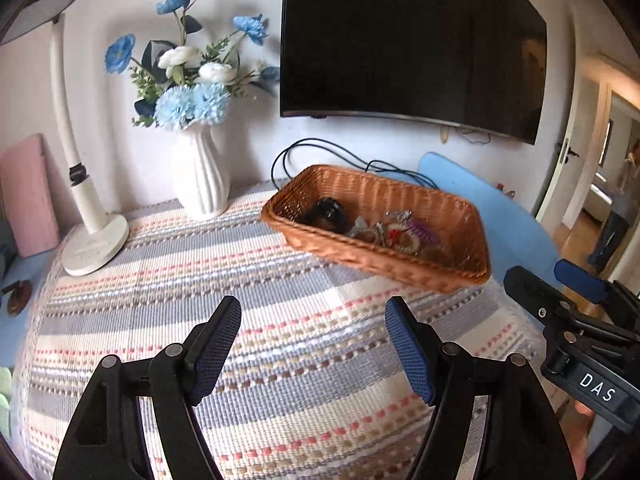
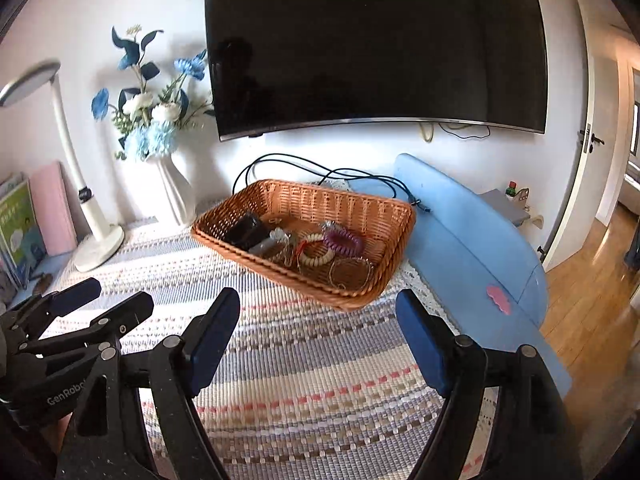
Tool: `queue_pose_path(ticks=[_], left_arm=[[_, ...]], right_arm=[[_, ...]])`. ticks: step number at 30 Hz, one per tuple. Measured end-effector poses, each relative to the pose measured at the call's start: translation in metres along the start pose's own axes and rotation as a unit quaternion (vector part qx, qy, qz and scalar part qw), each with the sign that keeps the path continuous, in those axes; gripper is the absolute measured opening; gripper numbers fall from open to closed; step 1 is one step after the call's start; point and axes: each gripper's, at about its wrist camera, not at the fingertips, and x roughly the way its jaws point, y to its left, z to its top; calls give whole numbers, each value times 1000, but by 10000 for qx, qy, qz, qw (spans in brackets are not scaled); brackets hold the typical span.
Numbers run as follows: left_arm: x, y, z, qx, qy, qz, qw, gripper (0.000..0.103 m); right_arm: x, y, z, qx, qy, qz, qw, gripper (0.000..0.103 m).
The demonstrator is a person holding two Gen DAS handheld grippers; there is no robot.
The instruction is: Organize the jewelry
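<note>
Bedroom corner, dark wall television (image 2: 376, 48) above a table under a striped woven cloth (image 1: 200, 280). Going left to right we note a white desk lamp (image 1: 86, 216), a white vase (image 1: 202, 178) of blue and white flowers, then the wicker basket (image 2: 288, 200) sitting towards the right rear of the cloth, with a blue board (image 2: 472, 224) just beyond it.

All the jewelry we can see lies inside the basket: a dark box-like item (image 2: 248, 232) at its left end, a cream coil band (image 2: 318, 256) and a purple coil band (image 2: 344, 240) near the middle, thin wire bangles (image 2: 352, 272) towards the near right corner. No pieces show on the bare cloth. This fits either a basket waiting to be sorted out or one into which the pieces have been gathered; we cannot tell which.

Left gripper (image 1: 314, 344): fingers spread wide, nothing between them, hovering over the cloth. Right gripper (image 2: 318, 340): likewise spread and empty.

Key relation: the basket lies ahead of both grippers, and ahead-right of the left one. Its long axis runs from far-left to near-right. We judge the right gripper the nearer, with the bangle corner closest to it.
</note>
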Motion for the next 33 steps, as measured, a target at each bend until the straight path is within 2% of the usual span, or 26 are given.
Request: queue_pose_path(ticks=[10, 21, 33], left_arm=[[-2, 13, -9, -147, -38, 302, 9994, 76], [-5, 29, -16, -489, -8, 209, 9986, 76], [-6, 24, -17, -384, 22, 124, 9992, 76]], right_arm=[[3, 6, -9, -66, 80, 97, 9999, 82], [3, 8, -9, -81, 120, 117, 9998, 82], [2, 9, -11, -68, 161, 155, 9997, 82]])
